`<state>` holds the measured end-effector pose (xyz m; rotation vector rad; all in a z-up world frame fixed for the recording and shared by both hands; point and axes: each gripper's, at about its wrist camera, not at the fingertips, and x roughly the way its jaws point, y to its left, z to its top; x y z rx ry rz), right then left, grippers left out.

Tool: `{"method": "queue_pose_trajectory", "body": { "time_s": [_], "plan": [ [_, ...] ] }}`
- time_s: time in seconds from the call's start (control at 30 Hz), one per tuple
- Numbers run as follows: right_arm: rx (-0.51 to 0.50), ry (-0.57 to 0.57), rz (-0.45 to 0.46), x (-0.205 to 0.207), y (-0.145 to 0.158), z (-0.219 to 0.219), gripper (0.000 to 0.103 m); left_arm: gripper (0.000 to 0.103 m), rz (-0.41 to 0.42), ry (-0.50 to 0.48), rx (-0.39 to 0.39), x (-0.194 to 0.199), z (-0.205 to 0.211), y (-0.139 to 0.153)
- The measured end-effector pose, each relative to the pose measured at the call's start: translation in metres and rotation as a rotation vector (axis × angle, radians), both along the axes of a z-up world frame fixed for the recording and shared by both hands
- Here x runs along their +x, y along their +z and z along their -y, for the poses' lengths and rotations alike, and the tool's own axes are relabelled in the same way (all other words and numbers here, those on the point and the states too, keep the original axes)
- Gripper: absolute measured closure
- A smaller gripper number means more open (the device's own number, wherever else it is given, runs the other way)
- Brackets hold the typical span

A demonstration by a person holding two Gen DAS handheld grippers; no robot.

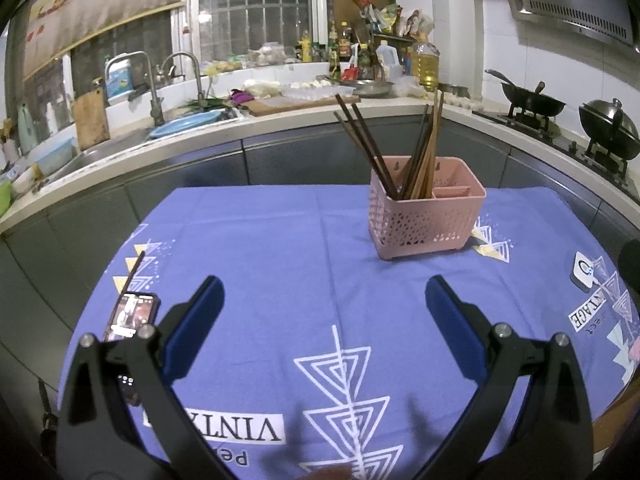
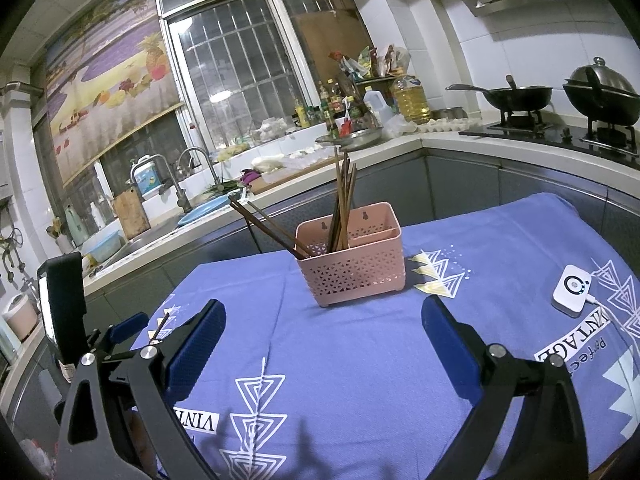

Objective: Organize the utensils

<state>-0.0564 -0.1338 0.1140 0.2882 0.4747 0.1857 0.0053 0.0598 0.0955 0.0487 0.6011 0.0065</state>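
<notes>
Both empty and spread wide, left gripper (image 1: 324,300) and right gripper (image 2: 322,320); at one o'clock, pink perforated plastic basket (image 1: 426,216) holding dark wooden chopsticks (image 1: 400,148); next, probably fetching the loose dark chopstick (image 1: 134,270) at ten o'clock.

You are looking at a purple tablecloth (image 1: 280,264) printed with the word "VINTAGE", showing upside down near its front edge and again at its right side; in the right wrist view the smaller word "Perfect" is sitting beside it. Nothing else is reading clearly.
</notes>
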Motion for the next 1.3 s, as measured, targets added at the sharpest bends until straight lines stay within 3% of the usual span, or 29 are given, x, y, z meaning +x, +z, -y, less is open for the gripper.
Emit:
{"method": "queue_pose_trajectory", "body": {
  "time_s": [0.8, 1.3],
  "plan": [
    [0.004, 0.001, -0.006, 0.0006, -0.0005, -0.0021, 0.006, 0.006, -0.013, 0.051, 0.013, -0.0002, 0.0010, -0.0027],
    [0.002, 0.000, -0.003, 0.0021, 0.0000, -0.0020, 0.006, 0.006, 0.015, 0.010, -0.004, -0.0058, 0.0077, 0.0038]
  ]
}}
